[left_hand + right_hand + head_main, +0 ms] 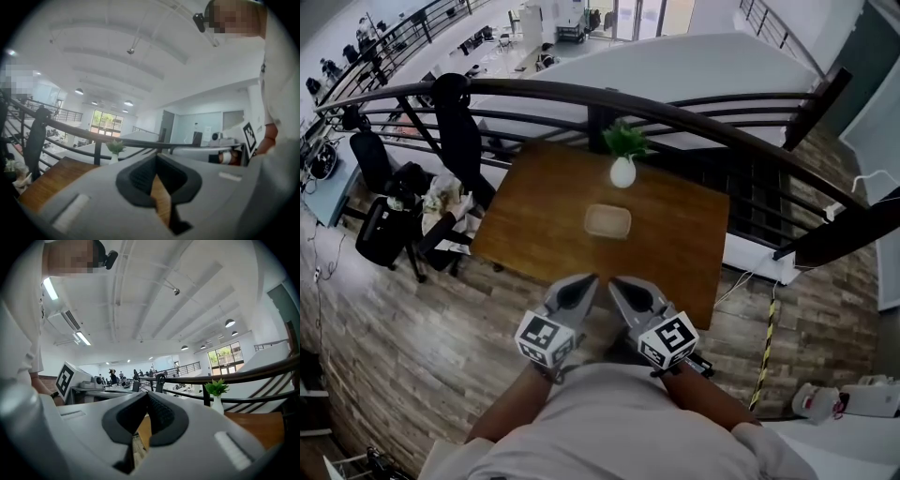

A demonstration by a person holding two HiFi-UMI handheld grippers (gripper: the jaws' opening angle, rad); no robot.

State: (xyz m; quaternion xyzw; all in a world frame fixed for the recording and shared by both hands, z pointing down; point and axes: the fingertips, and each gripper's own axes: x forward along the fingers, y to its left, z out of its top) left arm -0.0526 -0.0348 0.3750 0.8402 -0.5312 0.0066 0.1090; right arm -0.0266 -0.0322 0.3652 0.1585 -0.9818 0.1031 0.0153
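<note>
L gripper (pixel 590 279) & R gripper (pixel 615 281) side by side, both jaws clenched w/ nothing between, tips over near worktop (pixel 534 211) edge; tray (pixel 607 220) well ahead of jaws, vase (pixel 622 172) beyond it.

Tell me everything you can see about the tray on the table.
The tray is a shallow, pale tan rectangle with rounded corners and a low rim, perhaps wood or bamboo. It looks empty and lies flat near the middle of the table, just nearer the person than the vase, apart from it.
</note>
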